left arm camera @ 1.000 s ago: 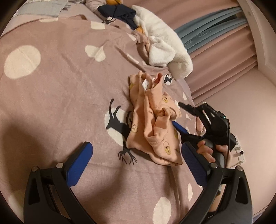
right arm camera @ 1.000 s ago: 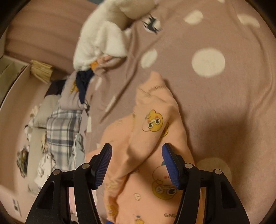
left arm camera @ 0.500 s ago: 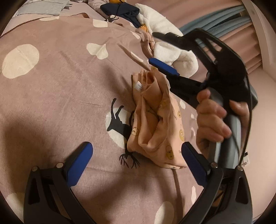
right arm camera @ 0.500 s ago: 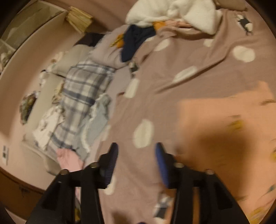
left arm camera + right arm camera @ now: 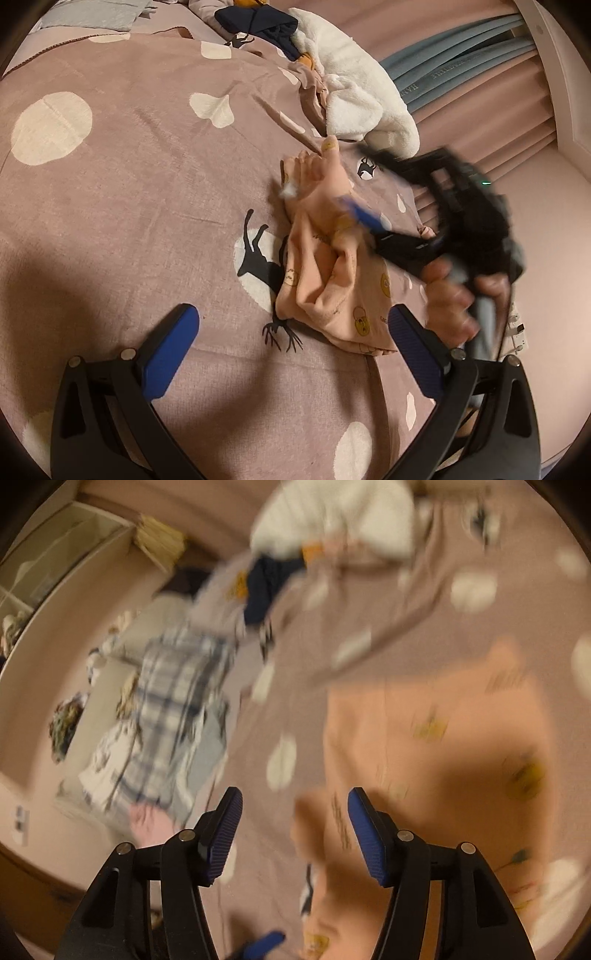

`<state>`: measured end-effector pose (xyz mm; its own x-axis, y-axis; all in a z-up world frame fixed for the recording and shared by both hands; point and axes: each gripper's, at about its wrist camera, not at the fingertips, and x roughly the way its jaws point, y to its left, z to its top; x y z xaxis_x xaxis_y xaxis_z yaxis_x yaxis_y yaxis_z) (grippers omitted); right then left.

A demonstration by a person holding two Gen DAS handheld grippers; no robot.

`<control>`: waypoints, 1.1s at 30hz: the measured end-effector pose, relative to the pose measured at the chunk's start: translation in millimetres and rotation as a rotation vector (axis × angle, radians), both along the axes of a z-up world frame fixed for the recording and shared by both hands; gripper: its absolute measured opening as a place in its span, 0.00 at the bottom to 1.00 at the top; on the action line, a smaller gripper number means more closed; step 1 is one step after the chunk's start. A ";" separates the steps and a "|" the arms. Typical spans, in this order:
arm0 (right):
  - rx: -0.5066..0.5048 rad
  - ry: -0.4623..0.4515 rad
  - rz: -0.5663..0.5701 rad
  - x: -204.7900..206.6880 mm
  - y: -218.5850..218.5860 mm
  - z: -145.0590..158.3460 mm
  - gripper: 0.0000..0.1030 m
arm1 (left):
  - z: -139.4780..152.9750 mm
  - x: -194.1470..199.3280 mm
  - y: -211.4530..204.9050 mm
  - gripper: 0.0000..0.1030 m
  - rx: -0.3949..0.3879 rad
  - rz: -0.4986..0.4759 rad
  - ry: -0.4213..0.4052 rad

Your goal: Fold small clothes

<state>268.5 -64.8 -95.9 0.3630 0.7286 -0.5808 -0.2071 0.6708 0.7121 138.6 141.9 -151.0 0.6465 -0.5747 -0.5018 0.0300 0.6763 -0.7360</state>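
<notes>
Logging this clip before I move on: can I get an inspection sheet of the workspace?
Surface: mauve bedspread with pale dots and deer prints.
Job's things: peach garment, crumpled, lying on the bedspread.
Clutter: white fleece, navy clothing, plaid cloth.
Grippers: left gripper open, empty, jaws wide; right gripper blurred, jaws just opening, over the garment's edge, pads apart and not pressing on it.
Cables: nothing seen.
Surroundings: pink curtain, shelf unit.

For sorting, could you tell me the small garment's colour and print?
Peach garment with small yellow cartoon prints; clearest in the left wrist view.
</notes>
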 end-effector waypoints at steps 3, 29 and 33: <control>0.007 0.059 0.048 -2.5 17.7 -28.7 0.60 | 0.9 1.9 -4.0 0.99 0.022 0.005 0.003; 0.232 0.061 -0.157 -77.4 -156.8 -78.4 0.78 | -9.2 20.2 -33.5 0.99 -0.223 -0.271 0.030; 0.209 -0.019 -0.173 -74.5 -150.3 -75.7 0.77 | -8.9 27.0 -37.1 0.99 -0.275 -0.285 0.028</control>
